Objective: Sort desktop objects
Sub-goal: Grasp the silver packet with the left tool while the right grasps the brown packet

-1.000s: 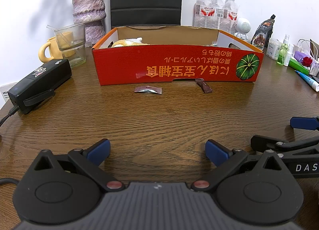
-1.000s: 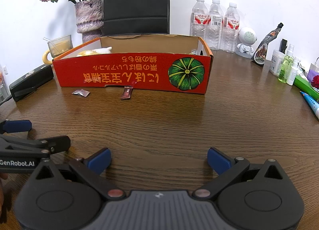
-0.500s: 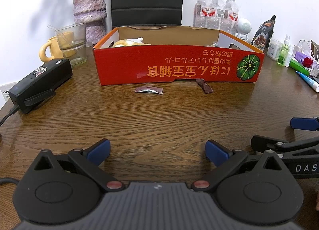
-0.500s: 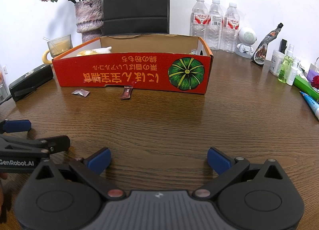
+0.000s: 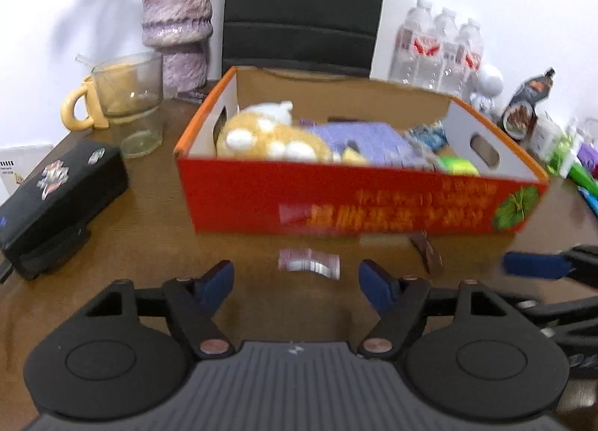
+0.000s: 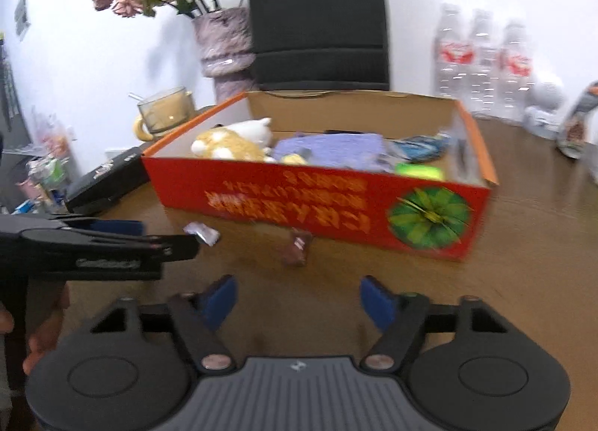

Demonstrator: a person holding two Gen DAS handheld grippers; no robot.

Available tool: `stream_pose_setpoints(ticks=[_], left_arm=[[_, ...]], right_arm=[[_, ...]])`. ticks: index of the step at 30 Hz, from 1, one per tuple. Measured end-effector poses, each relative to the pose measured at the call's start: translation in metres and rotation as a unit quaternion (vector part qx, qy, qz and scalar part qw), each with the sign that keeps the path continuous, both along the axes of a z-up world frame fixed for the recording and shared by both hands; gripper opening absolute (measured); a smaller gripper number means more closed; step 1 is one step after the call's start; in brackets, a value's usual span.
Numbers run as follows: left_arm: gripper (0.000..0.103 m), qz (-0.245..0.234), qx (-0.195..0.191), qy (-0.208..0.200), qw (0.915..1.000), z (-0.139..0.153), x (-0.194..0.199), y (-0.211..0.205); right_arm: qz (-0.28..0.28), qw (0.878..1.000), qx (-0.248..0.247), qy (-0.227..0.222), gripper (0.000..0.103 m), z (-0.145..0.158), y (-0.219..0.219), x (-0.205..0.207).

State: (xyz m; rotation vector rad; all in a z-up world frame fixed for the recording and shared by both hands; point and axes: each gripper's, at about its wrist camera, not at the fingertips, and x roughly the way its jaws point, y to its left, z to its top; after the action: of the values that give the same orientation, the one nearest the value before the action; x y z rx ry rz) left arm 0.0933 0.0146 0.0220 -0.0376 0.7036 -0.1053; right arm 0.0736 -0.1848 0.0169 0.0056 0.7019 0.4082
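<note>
A red cardboard box (image 5: pixel 261 195) (image 6: pixel 336 203) stands on the wooden table and holds a plush toy (image 5: pixel 269 135) (image 6: pixel 228 143), a purple cloth (image 5: pixel 358 139) and other items. In front of it lie a silvery-pink candy wrapper (image 5: pixel 309 262) (image 6: pixel 202 233) and a brown candy wrapper (image 5: pixel 426 249) (image 6: pixel 297 246). My left gripper (image 5: pixel 297 281) is open, its fingers either side of the silvery-pink wrapper and just short of it. My right gripper (image 6: pixel 299 298) is open, just short of the brown wrapper. Both views are motion-blurred.
A black stapler-like case (image 5: pixel 56 203), a glass cup (image 5: pixel 130 102), a yellow mug (image 5: pixel 80 109) and a vase (image 5: pixel 175 23) stand to the left. Water bottles (image 5: pixel 441 46), small bottles and pens crowd the right. A black chair back (image 5: pixel 302 8) rises behind the box.
Both grippers have risen and moved forward toward the box, so its contents now show. The wrappers now lie just ahead of the fingertips. Both stay open.
</note>
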Motion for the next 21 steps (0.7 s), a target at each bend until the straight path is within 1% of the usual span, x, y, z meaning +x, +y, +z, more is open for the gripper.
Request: stream_pose_setpoints(ticks=[1,3,7,8,10,11,13,15,17,19,21], left_arm=[[0.077,0.000,-0.001,0.001,1.0000,0.000,0.005,-0.001],[0.077,0.001,-0.004,0.004,1.0000,-0.001,0.014,-0.003],[0.079,0.036,-0.009,0.021,0.9991,-0.007,0.023,0.002],[0.079,0.041,-0.012,0.026,0.9987,-0.009,0.024,0.004],[0.078,0.044,-0.012,0.027,0.9986,-0.011,0.025,0.004],[0.078,0.044,-0.011,0.028,0.9986,-0.011,0.025,0.003],[0.070,0.047,-0.007,0.028,0.9984,-0.012,0.026,0.001],[0.066,0.054,0.005,0.028,0.9981,-0.013,0.028,-0.004],[0.054,0.063,0.013,0.024,0.9977,-0.013,0.029,-0.008],[0.034,0.060,0.023,0.019,0.9978,-0.013,0.026,-0.011],[0.032,0.057,0.033,0.014,0.9977,-0.014,0.023,-0.014]], right_arm=[[0.002,1.000,-0.003,0.001,0.059,-0.001,0.006,0.008],[-0.006,1.000,-0.021,-0.002,0.049,-0.003,0.016,0.019],[-0.018,0.999,-0.050,-0.008,0.041,-0.007,0.033,0.035],[-0.021,0.998,-0.057,-0.010,0.038,-0.009,0.035,0.037],[-0.023,0.998,-0.063,-0.010,0.028,-0.013,0.037,0.041],[-0.023,0.998,-0.063,-0.009,0.021,-0.014,0.036,0.041],[-0.023,0.998,-0.060,-0.007,0.014,-0.015,0.033,0.041],[-0.020,0.998,-0.060,-0.007,0.012,-0.016,0.031,0.039],[-0.018,0.998,-0.059,-0.009,0.012,-0.016,0.029,0.036],[-0.017,0.998,-0.056,-0.011,0.012,-0.017,0.027,0.033],[-0.017,0.998,-0.052,-0.010,0.012,-0.017,0.023,0.030]])
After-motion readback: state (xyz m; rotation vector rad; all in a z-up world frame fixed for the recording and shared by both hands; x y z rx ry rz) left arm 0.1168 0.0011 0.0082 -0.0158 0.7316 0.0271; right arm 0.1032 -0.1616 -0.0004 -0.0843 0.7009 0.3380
